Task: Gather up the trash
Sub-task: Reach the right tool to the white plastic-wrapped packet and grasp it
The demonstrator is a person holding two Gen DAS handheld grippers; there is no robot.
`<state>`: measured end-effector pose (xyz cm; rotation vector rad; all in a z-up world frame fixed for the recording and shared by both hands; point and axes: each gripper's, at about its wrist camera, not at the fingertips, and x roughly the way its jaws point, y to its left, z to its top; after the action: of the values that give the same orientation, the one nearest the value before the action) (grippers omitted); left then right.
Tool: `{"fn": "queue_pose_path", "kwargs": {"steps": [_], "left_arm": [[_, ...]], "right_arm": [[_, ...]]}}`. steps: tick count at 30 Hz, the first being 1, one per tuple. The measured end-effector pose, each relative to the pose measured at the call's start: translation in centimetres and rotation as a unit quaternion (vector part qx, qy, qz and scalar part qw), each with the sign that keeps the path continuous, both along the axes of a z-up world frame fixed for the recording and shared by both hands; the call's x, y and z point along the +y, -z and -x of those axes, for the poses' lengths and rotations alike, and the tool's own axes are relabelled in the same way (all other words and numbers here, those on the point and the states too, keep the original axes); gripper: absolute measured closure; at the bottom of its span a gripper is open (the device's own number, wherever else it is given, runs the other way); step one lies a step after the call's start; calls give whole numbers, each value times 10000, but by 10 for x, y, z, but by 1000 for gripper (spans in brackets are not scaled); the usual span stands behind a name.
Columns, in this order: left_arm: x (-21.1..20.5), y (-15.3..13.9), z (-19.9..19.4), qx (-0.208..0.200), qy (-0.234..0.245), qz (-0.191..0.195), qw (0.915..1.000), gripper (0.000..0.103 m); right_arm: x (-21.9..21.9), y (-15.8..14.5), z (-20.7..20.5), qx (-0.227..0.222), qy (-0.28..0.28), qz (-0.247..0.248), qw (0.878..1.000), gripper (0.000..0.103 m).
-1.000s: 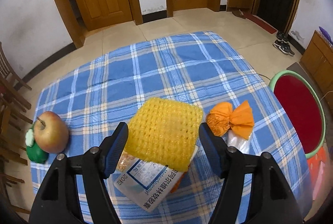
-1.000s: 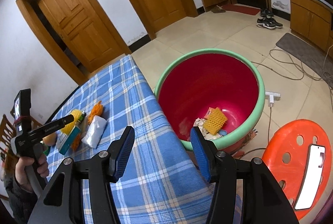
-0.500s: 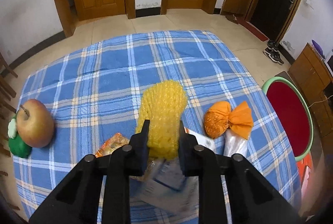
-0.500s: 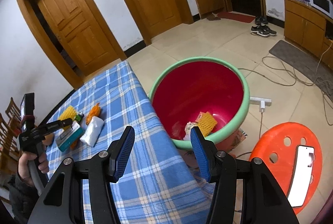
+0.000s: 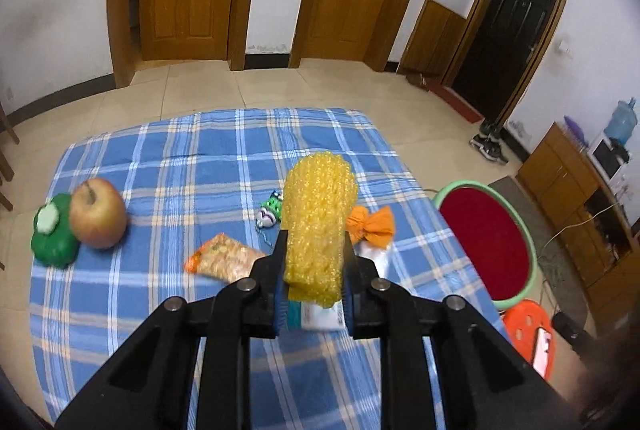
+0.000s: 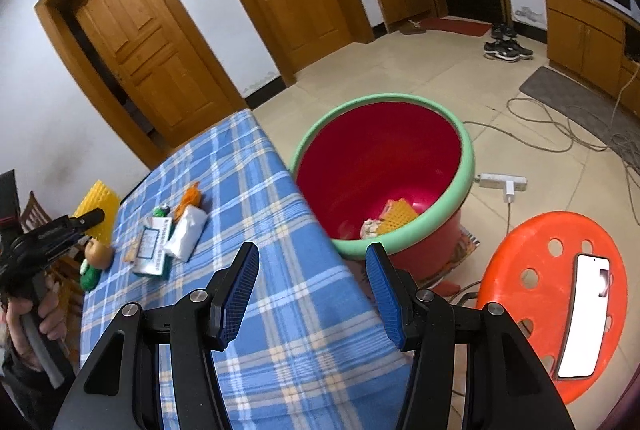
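Left gripper [image 5: 314,272] clamped on yellow foam fruit net [image 5: 318,226], lifted above blue plaid tablecloth [image 5: 192,166]. White-teal carton [image 5: 318,316] just under net, by fingertips; contact unclear. Orange snack packet [image 5: 224,261] left of gripper, clear plastic bag [image 5: 374,256] and orange wrapper [image 5: 370,224] right. Red apple [image 5: 98,213] touching green toy pepper [image 5: 54,230] far left.

Right gripper [image 6: 312,288] wide apart, holding nothing, over table edge. Beyond: red tub with green rim [image 6: 384,174] on floor beside table, yellow net scrap [image 6: 396,216] inside. Orange plastic stool [image 6: 554,294] with phone [image 6: 584,314] right.
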<state>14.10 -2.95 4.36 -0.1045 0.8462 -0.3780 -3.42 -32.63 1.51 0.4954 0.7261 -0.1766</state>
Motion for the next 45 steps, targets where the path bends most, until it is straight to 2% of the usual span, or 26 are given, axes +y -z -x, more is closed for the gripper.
{"fn": "queue_pose_path", "kwargs": {"steps": [5, 10, 17, 24, 30, 37, 45], "left_arm": [[15, 0, 22, 12, -205, 162, 9997, 82], [28, 6, 42, -55, -447, 55, 9990, 82], [53, 18, 62, -1, -813, 163, 9966, 82], [72, 34, 76, 64, -1021, 100, 9947, 82], [87, 39, 75, -52, -1131, 55, 9936, 82], [102, 54, 57, -46, -1135, -10, 9935, 82], [117, 63, 46, -275, -1259, 74, 9916, 82]], "right_arm": [[20, -5, 0, -102, -272, 4, 9996, 46], [37, -13, 1, -164, -513, 7, 9985, 46], [69, -23, -6, -197, -939, 72, 9954, 46], [97, -19, -17, -104, -1128, 156, 9934, 46], [118, -11, -39, -66, -1040, 115, 9945, 46], [136, 12, -77, 293, -825, -173, 9960, 46], [150, 30, -119, 462, -488, 91, 9977, 46]]}}
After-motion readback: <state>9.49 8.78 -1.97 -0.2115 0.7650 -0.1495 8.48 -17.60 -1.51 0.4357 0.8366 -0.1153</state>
